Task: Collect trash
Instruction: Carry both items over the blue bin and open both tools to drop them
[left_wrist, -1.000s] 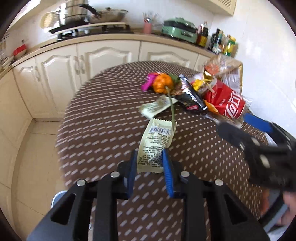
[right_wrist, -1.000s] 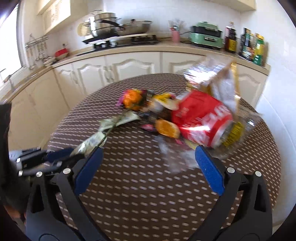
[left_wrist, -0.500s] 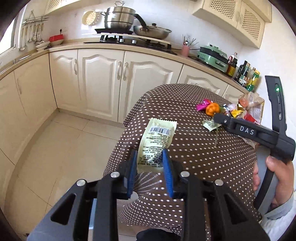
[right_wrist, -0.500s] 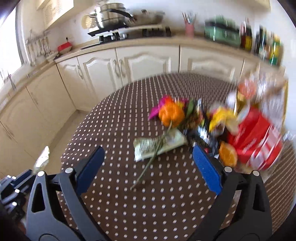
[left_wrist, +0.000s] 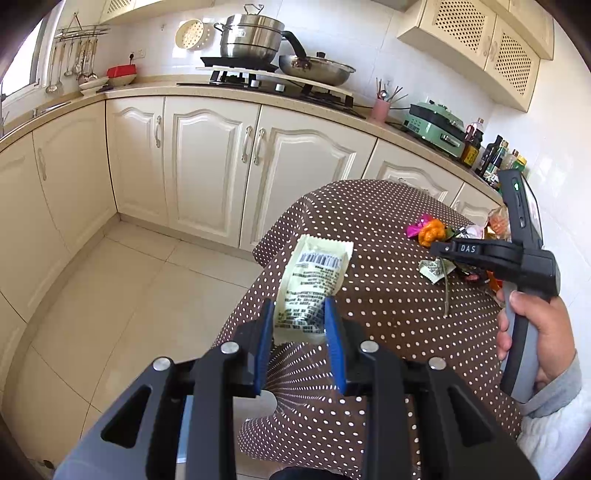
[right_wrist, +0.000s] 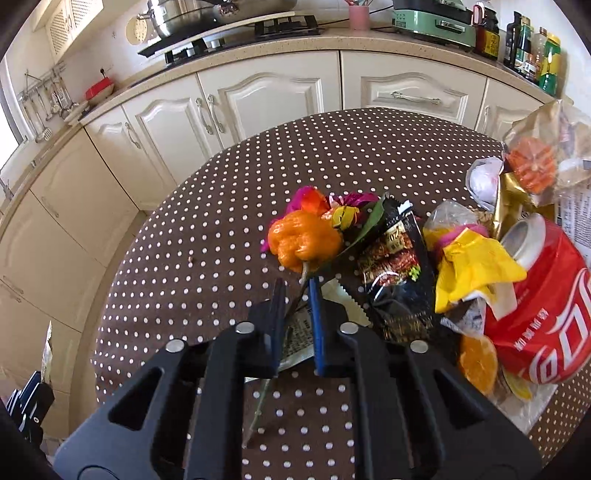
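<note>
Now left gripper (left_wrist: 300, 325) clamping wrapper (left_wrist: 314, 284), right gripper (right_wrist: 297, 299) just closing on flower stem (right_wrist: 295, 306)

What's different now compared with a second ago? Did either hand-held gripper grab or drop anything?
The right hand-held gripper came in over the trash pile, and its jaws, wide open a second ago, have just been closing around the flower stem. The left hand-held gripper carried the pale wrapper away from the pile, out past the table edge. Its grip on the wrapper is unchanged, and the can lies where it was.
</note>
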